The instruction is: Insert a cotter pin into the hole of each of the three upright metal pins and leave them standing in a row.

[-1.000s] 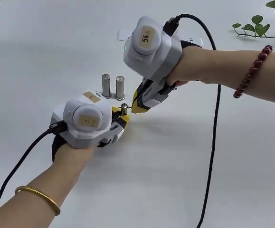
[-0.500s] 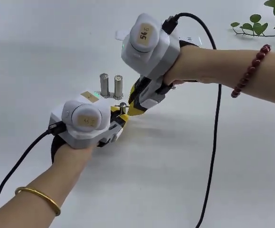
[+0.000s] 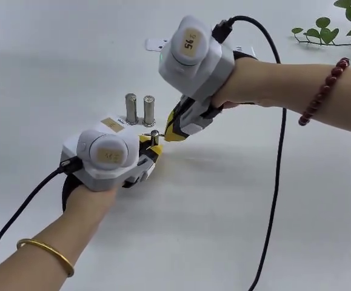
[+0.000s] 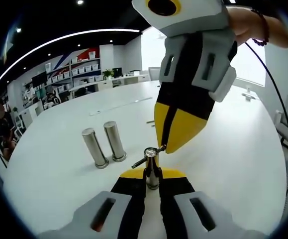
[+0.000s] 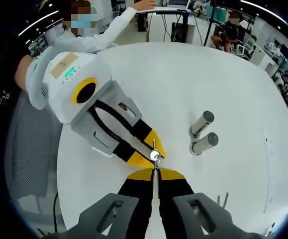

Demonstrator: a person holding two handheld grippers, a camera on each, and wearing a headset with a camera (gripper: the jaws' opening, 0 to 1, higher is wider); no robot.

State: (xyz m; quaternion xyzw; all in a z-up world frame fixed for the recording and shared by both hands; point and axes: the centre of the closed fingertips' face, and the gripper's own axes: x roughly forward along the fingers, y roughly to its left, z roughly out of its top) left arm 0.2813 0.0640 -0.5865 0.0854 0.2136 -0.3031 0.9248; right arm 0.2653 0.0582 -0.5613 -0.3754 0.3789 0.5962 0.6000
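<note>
Left tongs: my left gripper [image 4: 152, 175] clamps 1 upright silver metal pin [image 4: 151, 163].
Right tongs: my right gripper [image 5: 155, 174] pinches a thin cotter pin [image 4: 140, 162] through its head.
Behind: 2 more pins [image 4: 114, 141] standing.

Worktop [image 3: 193, 254]: broad, white and matt, with soft shadows; its far edge curves in the right gripper view.
Plant sprig [image 3: 330, 30]: green leaves, upper right of the head view, at the worktop's far side.
Ceiling [image 4: 49, 22]: dark, upper left of the left gripper view, dotted with small spotlights.
Light strip [image 4: 84, 36]: a thin white arc across the ceiling.
Shelves [image 4: 81, 67]: white, stocked with boxes, left of centre against the far wall.
Window [image 4: 248, 59]: bright and washed out, upper right of the left gripper view.
Desks [image 5: 168, 22]: dark-legged, top centre of the right gripper view.
Seated people [image 5: 228, 30]: upper right, beside the desks.
</note>
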